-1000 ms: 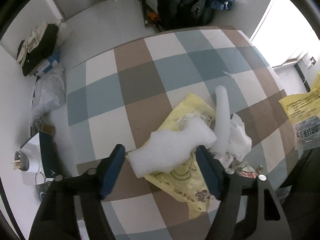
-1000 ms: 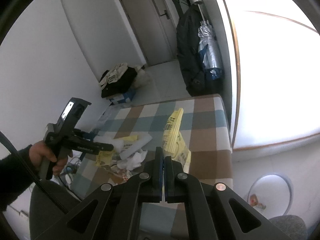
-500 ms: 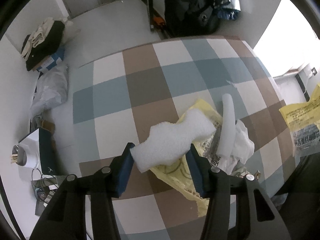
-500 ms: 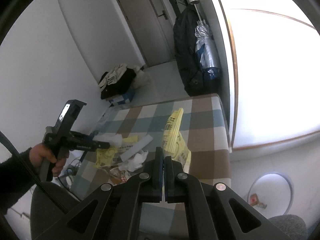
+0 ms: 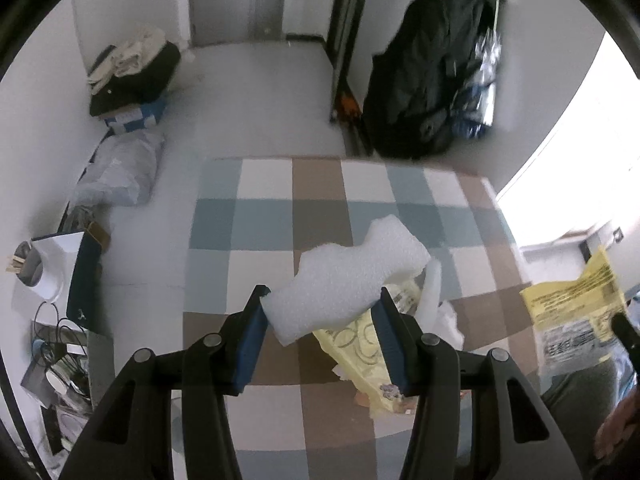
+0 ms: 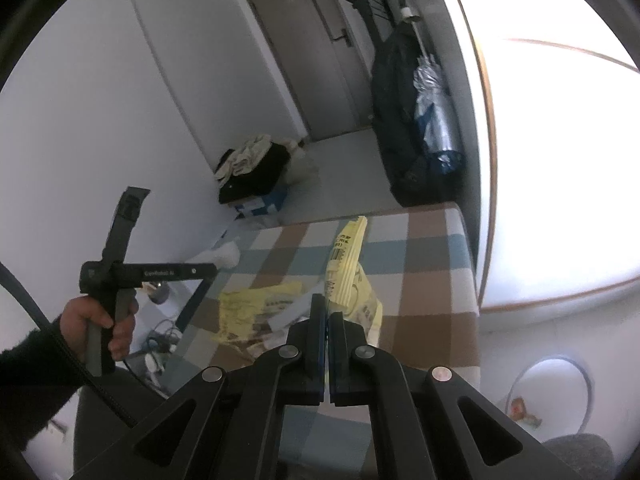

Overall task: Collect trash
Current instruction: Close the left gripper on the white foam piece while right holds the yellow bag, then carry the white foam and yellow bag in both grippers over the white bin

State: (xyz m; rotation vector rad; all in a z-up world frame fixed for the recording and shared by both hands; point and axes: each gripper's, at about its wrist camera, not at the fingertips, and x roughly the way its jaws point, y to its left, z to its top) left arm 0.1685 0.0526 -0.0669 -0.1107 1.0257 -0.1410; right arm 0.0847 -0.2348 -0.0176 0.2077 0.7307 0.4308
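left claw: clamped on one white foam block, held above the checkered tabletop | right claw: pinched shut on one yellow bag, held upright | on tabletop: one yellow wrapper, one foam strip, crumpled white paper

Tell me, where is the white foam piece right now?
The white foam piece is pinched in the left gripper, lifted above the checkered table, just over the yellow bag in the left wrist view.
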